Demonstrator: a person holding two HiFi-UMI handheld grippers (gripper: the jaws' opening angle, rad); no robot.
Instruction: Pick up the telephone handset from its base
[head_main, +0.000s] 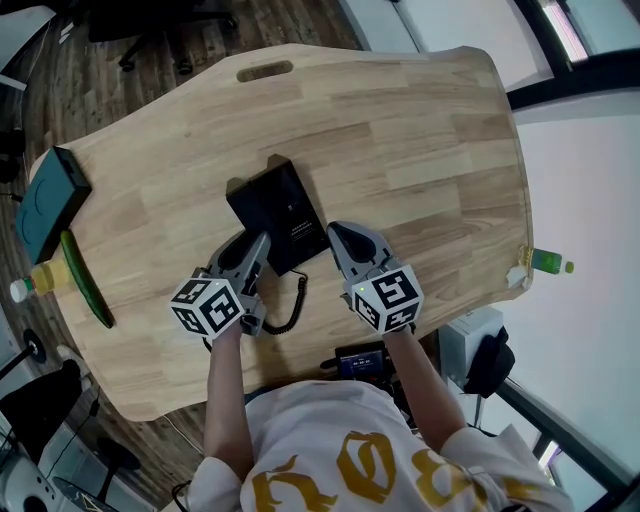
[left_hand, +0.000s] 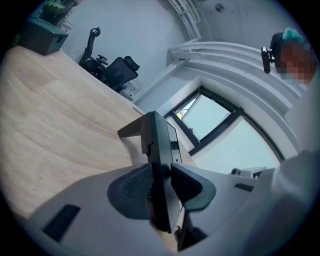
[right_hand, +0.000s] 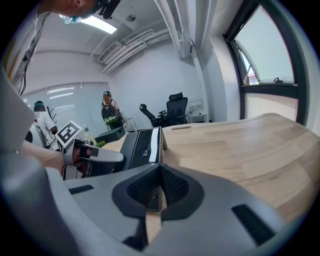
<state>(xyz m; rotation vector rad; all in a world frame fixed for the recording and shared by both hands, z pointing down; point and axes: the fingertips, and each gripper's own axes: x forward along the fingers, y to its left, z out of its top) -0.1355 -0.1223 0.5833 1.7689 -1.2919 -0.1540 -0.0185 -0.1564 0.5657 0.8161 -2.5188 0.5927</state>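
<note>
The telephone base (head_main: 283, 203) is seen lying near the middle of the wooden table (head_main: 410, 130), with its coiled cord (head_main: 296, 306) trailing off towards the near edge. The left gripper (head_main: 254, 246) is laid along the base's left side, where the handset (left_hand: 159, 145) is still seated. In the left gripper view its jaws are spread wide, with that dark slab standing between them. One pad looks to be brushing it, though a firm squeeze cannot be made out from this angle. The right gripper (head_main: 338, 236) is held just beside the base's right edge. Its jaws are brought together with nothing caught between them, and bare tabletop is seen beyond. A teal box (head_main: 48, 198) is parked at the far left.
</note>
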